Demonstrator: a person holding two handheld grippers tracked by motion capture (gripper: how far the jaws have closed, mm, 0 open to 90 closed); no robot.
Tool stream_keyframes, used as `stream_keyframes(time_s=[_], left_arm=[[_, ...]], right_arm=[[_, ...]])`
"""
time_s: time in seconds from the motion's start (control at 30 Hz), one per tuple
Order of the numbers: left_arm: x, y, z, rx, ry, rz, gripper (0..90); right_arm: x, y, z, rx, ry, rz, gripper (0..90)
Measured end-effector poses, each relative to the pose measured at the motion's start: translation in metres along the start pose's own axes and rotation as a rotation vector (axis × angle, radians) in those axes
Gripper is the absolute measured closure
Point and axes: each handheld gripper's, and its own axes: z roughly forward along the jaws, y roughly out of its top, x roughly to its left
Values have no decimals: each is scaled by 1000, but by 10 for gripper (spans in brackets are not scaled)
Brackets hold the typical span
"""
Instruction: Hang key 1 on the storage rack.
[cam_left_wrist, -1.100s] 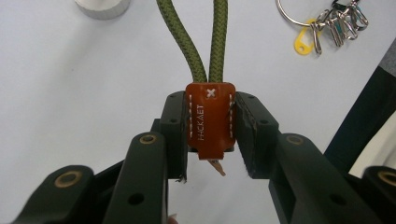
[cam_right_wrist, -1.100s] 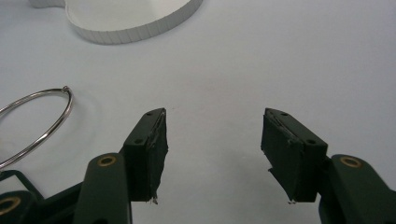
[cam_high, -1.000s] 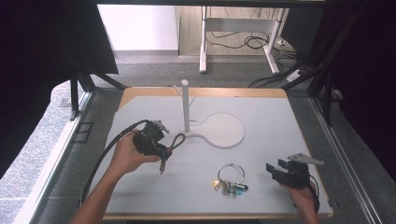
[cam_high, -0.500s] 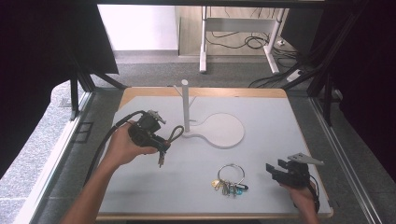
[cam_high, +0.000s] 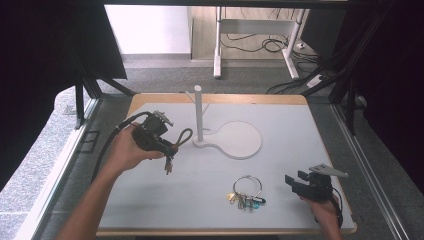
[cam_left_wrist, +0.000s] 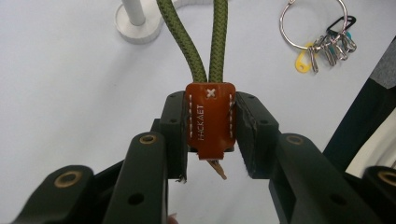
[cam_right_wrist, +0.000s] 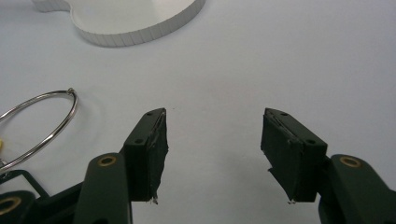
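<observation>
My left gripper (cam_high: 167, 147) (cam_left_wrist: 211, 135) is shut on the brown leather tab (cam_left_wrist: 210, 119) of an olive cord loop keychain (cam_high: 183, 136), held above the table left of the white stand's post (cam_high: 198, 112). The cord loop (cam_left_wrist: 194, 42) rises between the jaws toward the stand's base (cam_left_wrist: 135, 28). A steel key ring (cam_high: 247, 188) (cam_left_wrist: 314, 25) with several small keys and clips lies flat toward the front of the table. My right gripper (cam_high: 294, 182) (cam_right_wrist: 212, 154) rests open at the front right, beside that ring (cam_right_wrist: 37, 123), nothing between its jaws.
The white stand has a round flat plate (cam_high: 242, 138) (cam_right_wrist: 135, 18) right of the post. The grey table mat (cam_high: 280, 120) ends in a wooden edge. Black frame bars and cables stand around the table, with desk legs beyond.
My left gripper has lifted and moved back and left with the cord keychain, now hanging near the post. The right gripper has stayed put.
</observation>
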Motion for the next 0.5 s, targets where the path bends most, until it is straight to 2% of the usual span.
stream_keyframes(time_s=[0.3, 0.5], left_arm=[[4, 3, -11, -20, -8, -11, 664], [9, 2, -13, -20, -4, -20, 663]], right_arm=[[0, -1, 0, 4, -9, 4, 416], [-1, -1, 0, 5, -8, 5, 416]])
